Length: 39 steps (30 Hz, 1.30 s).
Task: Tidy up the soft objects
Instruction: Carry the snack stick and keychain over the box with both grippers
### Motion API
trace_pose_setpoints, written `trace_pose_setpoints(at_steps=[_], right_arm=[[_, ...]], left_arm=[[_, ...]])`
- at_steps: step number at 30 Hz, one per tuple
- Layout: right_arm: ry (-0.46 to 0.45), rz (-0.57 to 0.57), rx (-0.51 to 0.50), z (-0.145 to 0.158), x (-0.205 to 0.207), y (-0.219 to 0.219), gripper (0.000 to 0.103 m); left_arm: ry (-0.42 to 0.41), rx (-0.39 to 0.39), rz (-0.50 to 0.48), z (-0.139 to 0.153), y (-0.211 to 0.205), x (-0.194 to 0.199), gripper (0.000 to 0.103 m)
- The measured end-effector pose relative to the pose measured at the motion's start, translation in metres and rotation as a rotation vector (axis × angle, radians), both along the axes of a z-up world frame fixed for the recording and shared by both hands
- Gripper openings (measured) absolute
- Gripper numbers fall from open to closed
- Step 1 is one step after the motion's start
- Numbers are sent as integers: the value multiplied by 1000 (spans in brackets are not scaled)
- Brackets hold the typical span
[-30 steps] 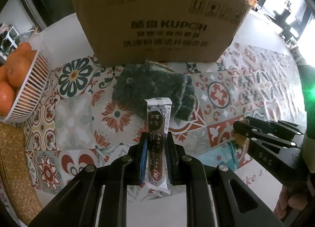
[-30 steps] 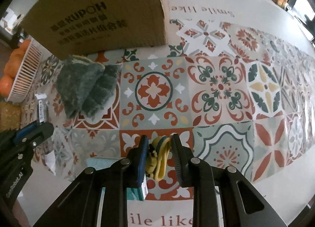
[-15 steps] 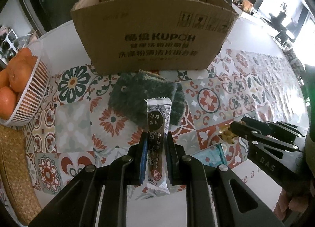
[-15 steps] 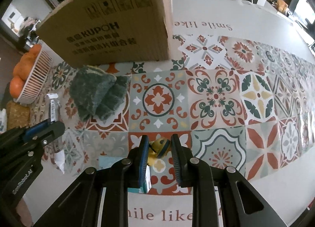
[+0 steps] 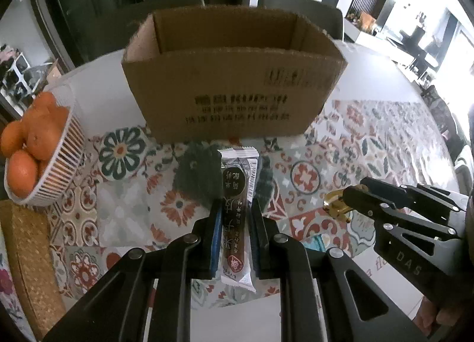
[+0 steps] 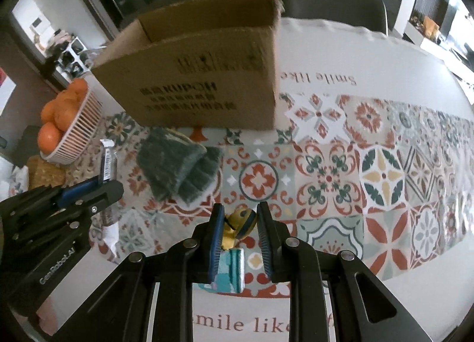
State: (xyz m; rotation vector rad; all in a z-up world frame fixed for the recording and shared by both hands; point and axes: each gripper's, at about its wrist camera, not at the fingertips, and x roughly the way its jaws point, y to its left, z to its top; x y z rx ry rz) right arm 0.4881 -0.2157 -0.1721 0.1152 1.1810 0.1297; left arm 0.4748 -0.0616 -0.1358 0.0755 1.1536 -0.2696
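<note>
Left of the cardboard box (image 5: 234, 75), a basket of oranges (image 5: 32, 146). In front of it, the left gripper (image 5: 234, 223) pinches a snack bar packet (image 5: 238, 208) above a dark fuzzy cloth (image 6: 177, 161), which is unpacked; the right gripper (image 6: 238, 223) clamps a small yellow toy (image 6: 240, 222). Nothing seems boxed yet. Both grippers have risen since a second ago, revealing the box's opening.

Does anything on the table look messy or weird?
The dark green cloth lies crumpled in a heap in front of the box, not folded flat. Nothing looks spilled or broken. The oranges sit piled in their basket.
</note>
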Motion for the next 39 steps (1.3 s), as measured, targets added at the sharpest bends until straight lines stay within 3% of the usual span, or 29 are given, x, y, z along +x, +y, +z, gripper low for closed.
trace_pose_setpoints(at_steps=[29, 39], right_arm=[[-260, 72, 23, 117, 44, 24, 24], [-290, 73, 34, 136, 78, 22, 24]], left_arm=[[-222, -50, 17, 111, 15, 47, 18], [-250, -31, 18, 126, 5, 85, 18]])
